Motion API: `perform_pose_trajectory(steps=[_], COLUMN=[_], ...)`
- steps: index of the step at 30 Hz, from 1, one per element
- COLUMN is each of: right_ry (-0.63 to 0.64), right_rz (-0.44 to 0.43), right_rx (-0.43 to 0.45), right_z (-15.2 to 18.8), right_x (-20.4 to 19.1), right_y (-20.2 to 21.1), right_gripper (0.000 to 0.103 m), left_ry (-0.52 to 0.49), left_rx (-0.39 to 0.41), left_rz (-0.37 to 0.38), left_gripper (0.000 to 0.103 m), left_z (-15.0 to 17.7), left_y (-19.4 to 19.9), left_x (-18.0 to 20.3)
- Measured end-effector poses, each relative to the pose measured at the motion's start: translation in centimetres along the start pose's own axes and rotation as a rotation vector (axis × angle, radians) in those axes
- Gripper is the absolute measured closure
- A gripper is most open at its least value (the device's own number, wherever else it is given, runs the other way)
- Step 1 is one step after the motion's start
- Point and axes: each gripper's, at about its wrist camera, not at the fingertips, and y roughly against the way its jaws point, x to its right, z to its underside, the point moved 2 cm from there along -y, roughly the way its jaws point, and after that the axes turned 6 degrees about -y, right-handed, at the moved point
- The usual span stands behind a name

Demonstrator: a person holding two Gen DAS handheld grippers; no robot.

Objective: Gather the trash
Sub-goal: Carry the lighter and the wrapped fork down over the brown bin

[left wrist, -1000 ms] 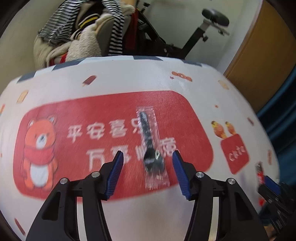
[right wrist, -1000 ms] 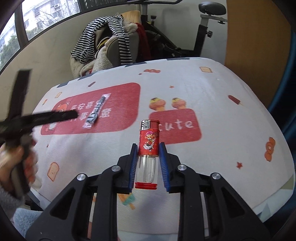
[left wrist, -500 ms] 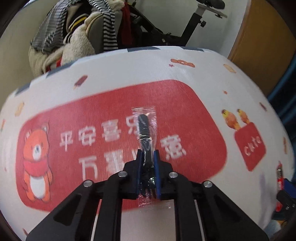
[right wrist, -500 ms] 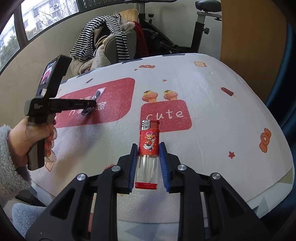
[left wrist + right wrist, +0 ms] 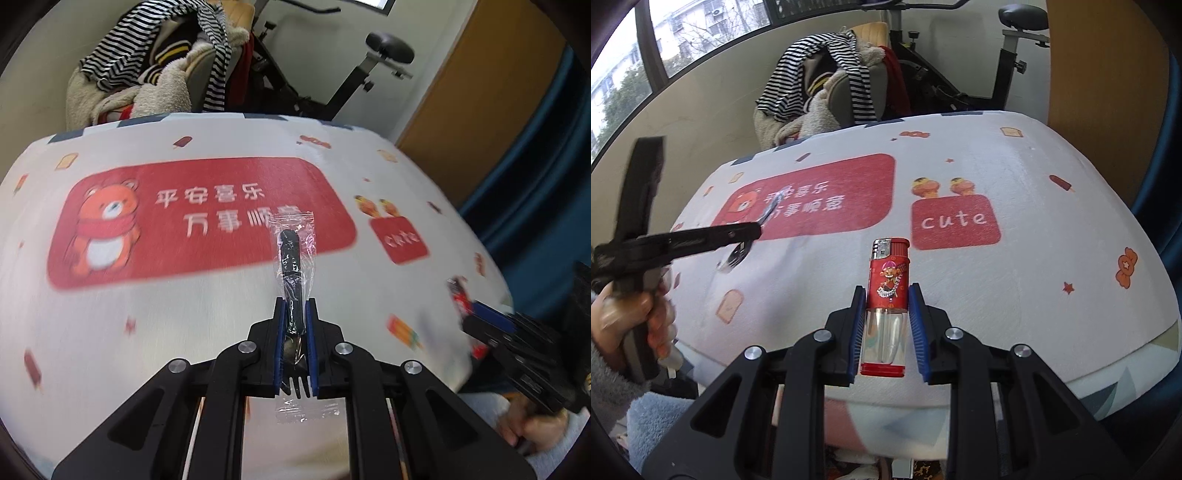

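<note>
A black plastic fork in a clear wrapper (image 5: 291,258) is clamped in my left gripper (image 5: 294,306), which is shut on it and holds it lifted above the white and red tablecloth (image 5: 166,314). The fork's tines (image 5: 295,386) poke out behind the pads. My right gripper (image 5: 887,295) is shut on a red lighter (image 5: 888,280) with a clear tank, held upright above the cloth. In the right wrist view the left gripper (image 5: 757,230) and the wrapped fork (image 5: 772,206) show blurred at the left, held by a hand (image 5: 624,317).
A chair piled with striped and fleecy clothes (image 5: 155,74) stands behind the table, beside an exercise bike (image 5: 373,70). A wooden panel (image 5: 480,103) and a blue curtain (image 5: 546,177) are on the right. The right gripper (image 5: 491,317) shows at the left wrist view's right edge.
My left gripper shut on the wrapped fork, then lifted it off the red patch and drew it back toward the table's near edge. The right gripper kept hold of the lighter and shifted slightly.
</note>
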Motion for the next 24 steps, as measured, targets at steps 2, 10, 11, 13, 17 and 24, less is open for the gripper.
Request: perform_pose_trajectory(steps=[2,10,11,13,17,24], right_ry=[0.053,0.109,0.124,0.139,0.154,0.144], right_rz=[0.004,-0.051,-0.058,-0.066,-0.087,-0.117], right_rx=[-0.001,-0.072,-0.083,-0.099,-0.159,-0.275], right_z=[0.8,4.0,4.7,5.8,8.6,12.2], right_x=[-0.9,-2.9,-3.3,-3.8,-5.1,-6.8], right_y=[0.6,2.0,2.2,2.4,2.3,1.5], right_gripper=[0.076,0.076,0.076,0.076,0.076,0.076], left_ry=[0.001,0.041,0.047,0.063,0.075,0.082], left_rx=[0.019,0.055,0.058,0.058,0.048,0.038], left_rz=[0.005,0.042,0.044,0.048,0.045,0.053], left_gripper=[0.092,0.092,0.092,0.092,0.092,0.092], left_z=[1.8,8.3,9.0,10.6,13.1,15.5], left_y=[2.4,8.9,9.4,10.0,10.8,11.2], left_x=[0.4,1.3,1.4,1.5,1.8,2.5])
